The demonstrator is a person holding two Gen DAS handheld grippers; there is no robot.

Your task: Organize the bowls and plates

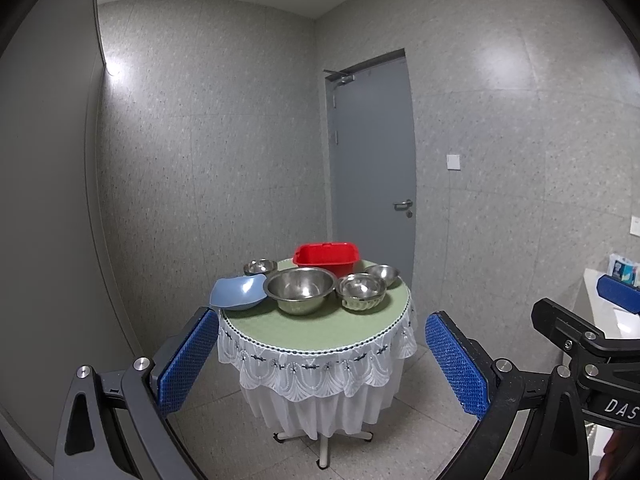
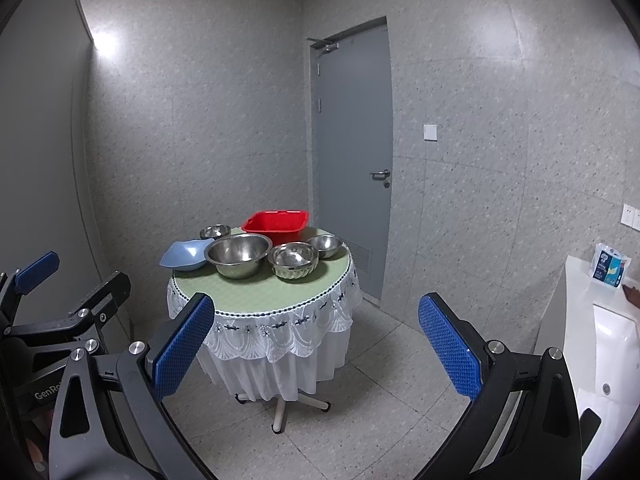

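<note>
While both grippers hang well short of the round worktop (image 1: 320, 330), nothing on it is touched yet, so the step in hand is judged to be the approach. The red tub (image 1: 326, 258) sits at the far edge and looks like the likely place to gather things, though that is a guess. Just in front of it stands the big steel bowl (image 1: 300, 290), with the blue dish (image 1: 238, 292) touching or nearly touching its left side and overhanging the worktop's edge a little. To the right a steel bowl nested in a ribbed green bowl (image 1: 361, 294) stands close by; a small steel bowl (image 1: 382, 273) sits behind that, another small bowl (image 1: 260, 267) at the far left.

The left gripper (image 1: 320, 364) has its jaws wide apart and empty; the right gripper (image 2: 316, 346) shows the same — jaws spread, nothing between them.

To do this well, come in low and level, take a rim between the blue pads (image 1: 188, 362) rather than the rounded wall — polished steel will likely slip. Starting with the blue dish would ease the crowding, and its overhang makes it the one most easily knocked off.
</note>
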